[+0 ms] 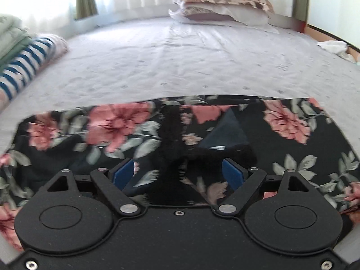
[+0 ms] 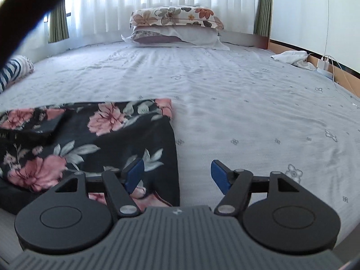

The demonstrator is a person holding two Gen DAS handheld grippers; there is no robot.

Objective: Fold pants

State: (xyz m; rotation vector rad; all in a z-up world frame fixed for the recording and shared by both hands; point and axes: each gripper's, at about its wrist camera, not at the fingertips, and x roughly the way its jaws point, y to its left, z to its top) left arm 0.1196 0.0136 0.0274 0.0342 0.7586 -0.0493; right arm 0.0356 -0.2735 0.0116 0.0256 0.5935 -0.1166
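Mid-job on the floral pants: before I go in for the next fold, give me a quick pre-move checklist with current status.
1. left gripper empty, jaws apart: ok.
2. right gripper empty, jaws apart: ok.
3. floral pants lying flat on the bed sheet: ok.
4. Right gripper lined up over the pants' right edge: ok, it straddles that edge.
5. Sheet beyond the pants free for folding: ok; pillows sit far back.
6. Near hem position: cannot tell, hidden by the grippers.

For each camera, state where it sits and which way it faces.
Left wrist: on the left gripper, tilted down across the floral pants toward the pillows; both blue pads open.
Right wrist: on the right gripper, over the pants' right edge and the bedsheet; jaws open, empty.
Shared: pants, pillows, striped bolster.
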